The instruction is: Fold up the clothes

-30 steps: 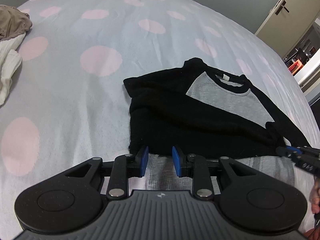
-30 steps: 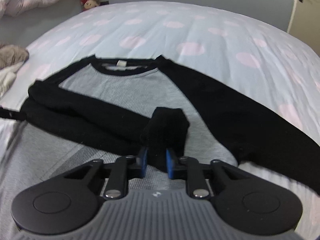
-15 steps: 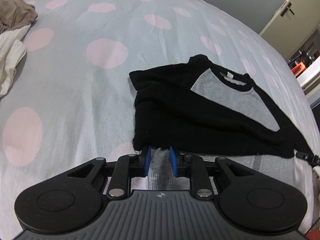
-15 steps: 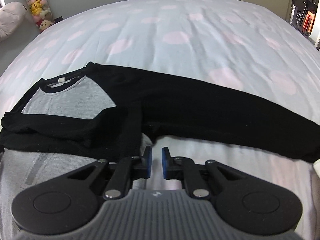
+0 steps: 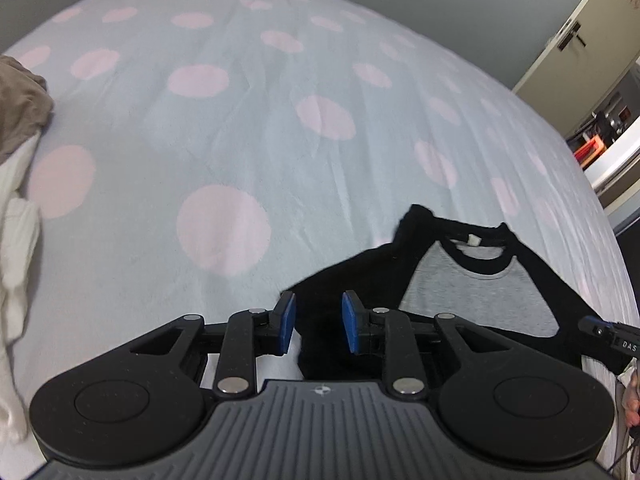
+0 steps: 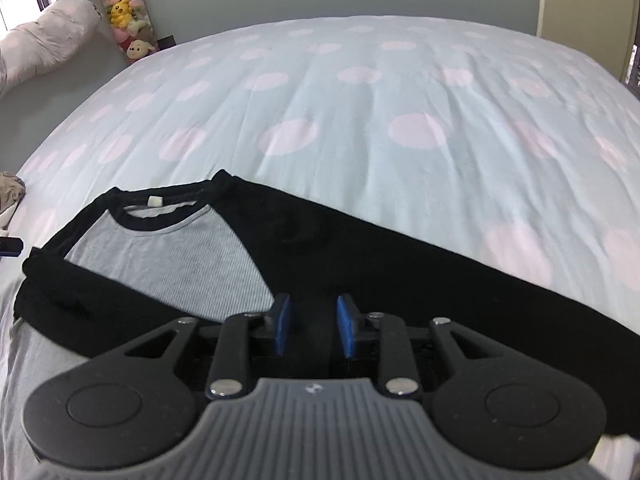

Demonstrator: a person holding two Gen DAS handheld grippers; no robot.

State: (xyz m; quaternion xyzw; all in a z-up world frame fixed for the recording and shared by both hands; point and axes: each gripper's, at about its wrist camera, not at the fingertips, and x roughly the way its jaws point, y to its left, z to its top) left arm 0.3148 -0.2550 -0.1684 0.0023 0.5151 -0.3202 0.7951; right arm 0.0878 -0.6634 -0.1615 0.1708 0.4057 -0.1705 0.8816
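A grey shirt with black raglan sleeves and black collar lies flat on the bed, in the left wrist view (image 5: 472,284) and the right wrist view (image 6: 180,256). Its left sleeve is folded across the chest; its right sleeve (image 6: 460,276) stretches out to the right. My left gripper (image 5: 316,322) is open, its blue pads either side of the folded black sleeve near the shirt's left shoulder. My right gripper (image 6: 310,326) is open over the black fabric at the right sleeve's root. Neither holds cloth. The right gripper's tip shows at the left view's right edge (image 5: 612,334).
The bed (image 5: 240,140) has a pale blue cover with pink dots. A heap of brown and white clothes (image 5: 16,152) lies at the left edge. A pillow (image 6: 44,48) and plush toys (image 6: 128,20) are at the far left. A door (image 5: 576,40) stands at the far right.
Both grippers have opened wider and moved forward over the shirt. The right gripper, shut on the sleeve cuff a second ago, has let it go and shifted right.
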